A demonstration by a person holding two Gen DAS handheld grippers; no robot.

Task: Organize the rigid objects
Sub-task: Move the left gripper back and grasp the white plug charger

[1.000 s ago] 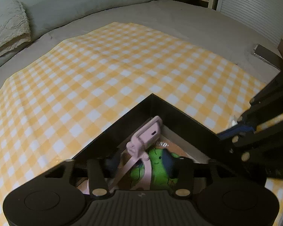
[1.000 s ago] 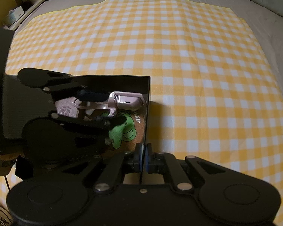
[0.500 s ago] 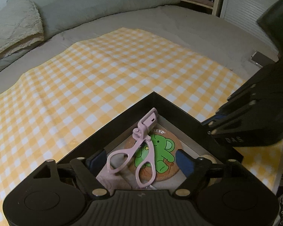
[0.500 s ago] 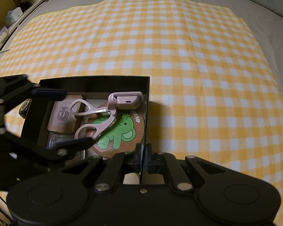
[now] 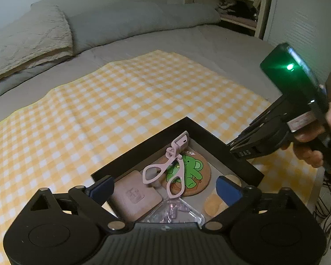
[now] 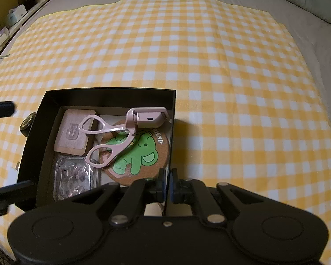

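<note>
Left wrist cam: raised, looks down across the black box (image 5: 209,135) from one corner toward the pillows (image 5: 130,24), w/ the right gripper (image 5: 242,148) at frame right. Right wrist cam: close at the box's (image 6: 108,92) side wall, facing over the checked cloth (image 6: 209,55). Both views share box interior & cloth.

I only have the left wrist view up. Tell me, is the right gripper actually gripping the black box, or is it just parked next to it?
Observer: It is gripping it. In the right wrist view the right gripper is shut on the black box, with one pad on each side of the wall on that camera's right.
Operator: Okay. Is anything lying outside the box that I'm missing?
Observer: Yes. A small round dark item with a gold rim sits on the checked cloth, right beside the outside of the box's opposite wall. I cannot tell what it is.
</note>
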